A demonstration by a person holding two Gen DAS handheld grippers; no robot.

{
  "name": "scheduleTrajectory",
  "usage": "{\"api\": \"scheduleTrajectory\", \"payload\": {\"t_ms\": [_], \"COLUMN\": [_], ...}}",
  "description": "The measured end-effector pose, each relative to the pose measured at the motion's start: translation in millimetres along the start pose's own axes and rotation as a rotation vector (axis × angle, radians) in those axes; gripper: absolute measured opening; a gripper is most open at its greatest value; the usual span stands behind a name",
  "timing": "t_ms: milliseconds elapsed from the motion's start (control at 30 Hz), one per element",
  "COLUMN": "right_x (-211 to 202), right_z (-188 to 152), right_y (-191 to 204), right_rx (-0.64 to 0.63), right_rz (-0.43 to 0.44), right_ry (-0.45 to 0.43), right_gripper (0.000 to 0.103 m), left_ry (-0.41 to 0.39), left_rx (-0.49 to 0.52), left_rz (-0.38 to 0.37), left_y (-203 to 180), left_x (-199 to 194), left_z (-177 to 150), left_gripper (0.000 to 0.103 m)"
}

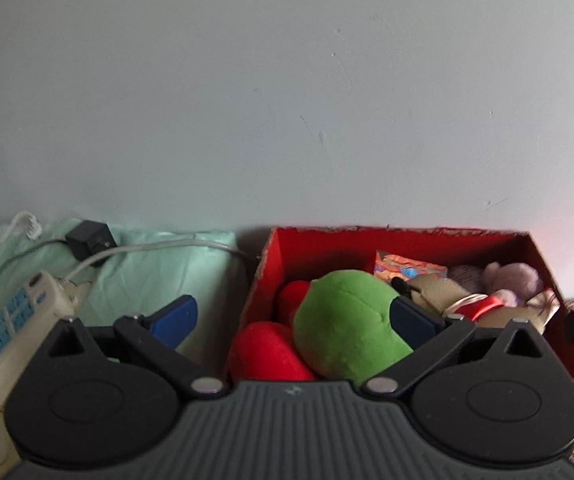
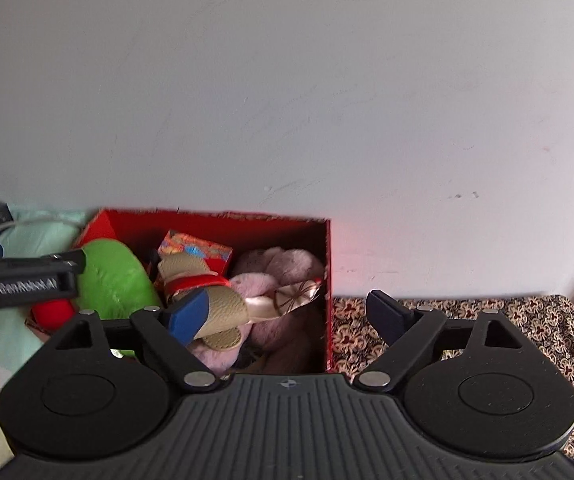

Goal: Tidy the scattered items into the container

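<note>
Both grippers hang over the red box [image 1: 407, 240] with their blue fingers spread wide and nothing in them. On the left gripper [image 1: 293, 316], one finger sits over the mint cloth [image 1: 159, 264] and the other over the green plush toy [image 1: 347, 316] in the box. On the right gripper [image 2: 287, 316], one finger is over the tan sandal [image 2: 223, 304] and the other over the flowered cloth [image 2: 527, 320]. Red plush [image 1: 271, 352], a pink plush [image 2: 279, 268] and a small bright carton [image 2: 195, 250] also lie inside. Beside the box, a white power strip [image 1: 15, 320] rests.
</note>
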State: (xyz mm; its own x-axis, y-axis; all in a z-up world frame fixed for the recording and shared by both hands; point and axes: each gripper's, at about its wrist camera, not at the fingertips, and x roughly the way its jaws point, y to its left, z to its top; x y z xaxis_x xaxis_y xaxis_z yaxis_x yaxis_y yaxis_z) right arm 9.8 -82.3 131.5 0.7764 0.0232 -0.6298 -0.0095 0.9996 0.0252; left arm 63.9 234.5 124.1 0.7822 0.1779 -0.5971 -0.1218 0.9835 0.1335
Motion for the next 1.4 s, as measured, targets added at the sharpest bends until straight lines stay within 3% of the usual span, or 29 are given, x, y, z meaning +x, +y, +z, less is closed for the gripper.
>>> {"api": "scheduleTrajectory", "payload": {"t_ms": [167, 300, 567, 700, 833, 1000, 1400], "right_x": [8, 13, 16, 16, 22, 35, 31], "right_z": [17, 24, 30, 30, 23, 18, 12], "right_y": [4, 4, 8, 18, 24, 28, 32], "right_rx": [0.016, 0.048, 0.114, 0.087, 0.09, 0.104, 0.069], "right_rz": [-0.006, -0.066, -0.017, -0.057, -0.055, -0.046, -0.098], "right_ry": [0.093, 0.137, 0.155, 0.143, 0.173, 0.21, 0.151], "right_gripper": [0.088, 0.088, 0.088, 0.088, 0.088, 0.088, 0.088], "left_ry": [-0.007, 0.01, -0.041, -0.067, -0.092, -0.101, -0.12], "left_rx": [0.0, 0.004, -0.017, -0.029, -0.014, -0.032, -0.037], "left_rz": [0.028, 0.037, 0.041, 0.035, 0.053, 0.023, 0.002], "left_y": [5, 10, 20, 27, 31, 36, 33], "left_x": [4, 15, 15, 15, 15, 15, 14], "left_z": [8, 11, 13, 11, 10, 11, 8], "left_gripper": [0.102, 0.102, 0.103, 0.102, 0.103, 0.103, 0.103]}}
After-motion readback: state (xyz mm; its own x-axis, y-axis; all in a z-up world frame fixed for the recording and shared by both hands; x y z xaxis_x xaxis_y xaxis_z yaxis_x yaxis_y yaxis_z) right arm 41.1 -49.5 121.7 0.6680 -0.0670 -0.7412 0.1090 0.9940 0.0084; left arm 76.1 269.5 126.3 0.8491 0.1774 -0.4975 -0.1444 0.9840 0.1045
